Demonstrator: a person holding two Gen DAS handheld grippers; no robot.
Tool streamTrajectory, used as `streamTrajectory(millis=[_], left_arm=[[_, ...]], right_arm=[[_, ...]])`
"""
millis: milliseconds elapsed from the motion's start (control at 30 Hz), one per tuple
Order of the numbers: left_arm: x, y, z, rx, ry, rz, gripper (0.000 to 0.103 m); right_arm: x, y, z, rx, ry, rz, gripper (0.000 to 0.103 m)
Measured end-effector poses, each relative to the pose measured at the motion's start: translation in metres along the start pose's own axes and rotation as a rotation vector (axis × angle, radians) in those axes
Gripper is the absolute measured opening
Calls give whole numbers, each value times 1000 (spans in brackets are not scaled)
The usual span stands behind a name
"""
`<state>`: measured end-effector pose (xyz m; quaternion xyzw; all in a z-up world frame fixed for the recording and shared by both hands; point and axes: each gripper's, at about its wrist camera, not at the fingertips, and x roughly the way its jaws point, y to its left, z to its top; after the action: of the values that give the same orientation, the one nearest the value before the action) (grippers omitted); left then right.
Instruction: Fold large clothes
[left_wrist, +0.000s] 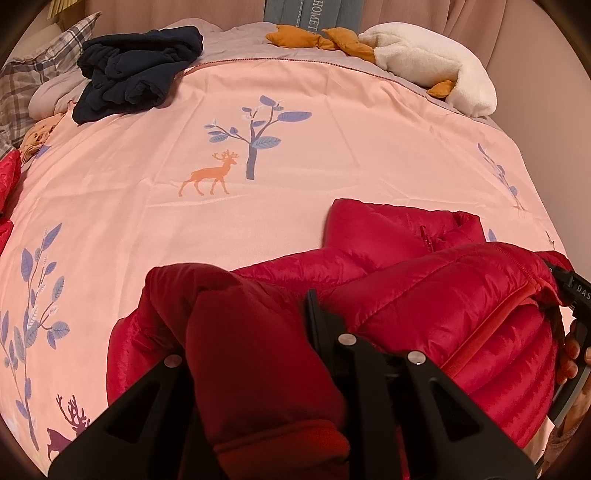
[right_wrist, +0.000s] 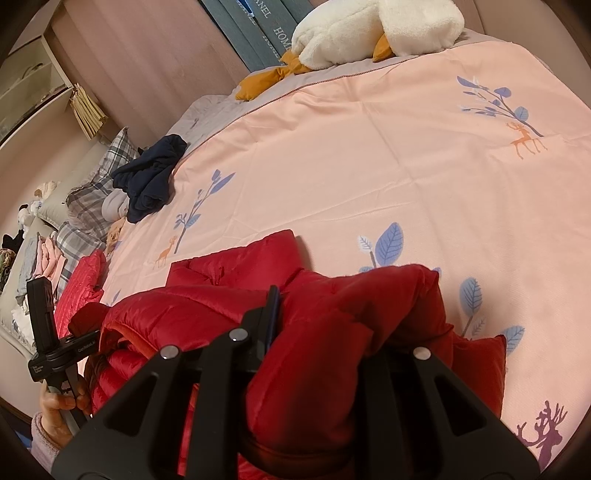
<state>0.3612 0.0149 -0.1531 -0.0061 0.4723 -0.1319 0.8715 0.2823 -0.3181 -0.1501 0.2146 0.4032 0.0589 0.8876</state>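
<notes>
While both claws pinch its sleeves, my glossy red quilted puffer jacket (left_wrist: 424, 295) lies bunched on the bed.

My left claw (left_wrist: 251, 332) is clamped on one puffy, matte-cuffed sleeve; my right claw (right_wrist: 332, 321) is clamped on the other. The smooth pink duvet with printed deer and trees (left_wrist: 295, 122) spreads beneath, with a crumpled navy fleece garment (left_wrist: 140, 70) and a fluffy white plush goose (left_wrist: 436, 62) well apart.

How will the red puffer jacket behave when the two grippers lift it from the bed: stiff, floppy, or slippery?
The red puffer jacket is probably floppy: it drapes and bunches over the left gripper and the right gripper. Its glossy quilted shell suggests it may slip. It looks puffy, so likely light for its bulk.
</notes>
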Motion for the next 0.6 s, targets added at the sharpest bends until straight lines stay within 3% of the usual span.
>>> streamTrajectory(millis=[600], left_arm=[[5,0,0,1,-1,5,16]], right_arm=[[0,0,1,0,1,0,16]])
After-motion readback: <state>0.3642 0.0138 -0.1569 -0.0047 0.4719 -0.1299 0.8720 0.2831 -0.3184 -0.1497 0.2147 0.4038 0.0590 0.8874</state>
